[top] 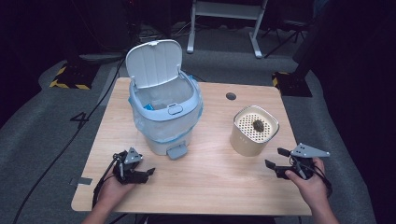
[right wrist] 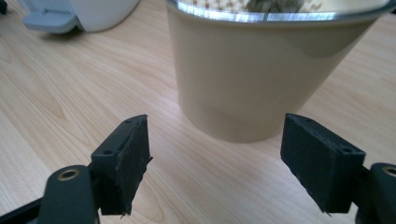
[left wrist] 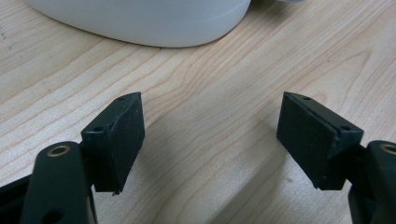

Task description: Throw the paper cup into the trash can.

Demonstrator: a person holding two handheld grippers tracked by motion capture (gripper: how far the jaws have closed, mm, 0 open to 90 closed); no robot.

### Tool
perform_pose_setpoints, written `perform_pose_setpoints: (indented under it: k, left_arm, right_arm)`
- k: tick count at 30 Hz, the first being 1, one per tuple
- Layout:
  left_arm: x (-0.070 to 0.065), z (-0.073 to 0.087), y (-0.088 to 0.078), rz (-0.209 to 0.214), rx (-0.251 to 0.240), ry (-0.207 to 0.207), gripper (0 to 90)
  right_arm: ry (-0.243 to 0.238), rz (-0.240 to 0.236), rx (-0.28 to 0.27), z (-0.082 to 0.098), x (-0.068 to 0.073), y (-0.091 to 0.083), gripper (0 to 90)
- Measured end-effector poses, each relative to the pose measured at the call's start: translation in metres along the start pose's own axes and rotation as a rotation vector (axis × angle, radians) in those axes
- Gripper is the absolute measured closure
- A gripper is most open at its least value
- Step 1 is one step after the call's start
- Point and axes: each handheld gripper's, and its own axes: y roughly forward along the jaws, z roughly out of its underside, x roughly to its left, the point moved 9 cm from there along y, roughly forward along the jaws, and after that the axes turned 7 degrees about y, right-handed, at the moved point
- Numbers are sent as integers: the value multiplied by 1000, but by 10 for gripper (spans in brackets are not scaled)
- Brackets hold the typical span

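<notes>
A white pedal bin [top: 164,107] with its lid up and a pale blue liner stands at the table's middle left. A beige canister [top: 253,130] with a perforated top holds a dark clump [top: 258,125] at the right. My left gripper [top: 144,169] rests open on the table in front of the bin, whose white base [left wrist: 140,23] lies just beyond the jaws of this gripper [left wrist: 211,98]. My right gripper [top: 276,157] is open just right of the canister. In the right gripper view the gripper [right wrist: 215,119] faces the canister wall [right wrist: 252,70], a short way off. Both hold nothing.
The wooden table [top: 205,186] has bare room between the two grippers. The bin's foot pedal [top: 177,150] juts toward the front and also appears as the pedal [right wrist: 51,21]. A cable hole [top: 230,96] sits at the back. Dark floor and stands surround the table.
</notes>
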Motion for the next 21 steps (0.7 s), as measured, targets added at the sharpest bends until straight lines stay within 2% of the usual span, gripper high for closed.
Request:
perform_pose_setpoints:
  k: [2, 6, 9, 15, 19, 21]
  left_arm:
    - [0, 0, 0, -1, 0, 1, 237]
    - [1, 0, 0, -5, 3, 8, 243]
    - [1, 0, -1, -11, 0, 10, 248]
    - [0, 1, -1, 0, 1, 6, 251]
    - [1, 1, -2, -8, 1, 5, 265]
    - [1, 1, -1, -7, -5, 2, 271]
  right_arm:
    - [8, 9, 15, 13, -2, 7, 242]
    - [26, 12, 31, 26, -4, 14, 236]
    - [34, 20, 70, 43, -6, 22, 236]
    - [55, 32, 79, 57, -11, 28, 233]
    - [63, 37, 89, 63, -14, 31, 222]
    - [45, 53, 116, 69, -16, 33, 218]
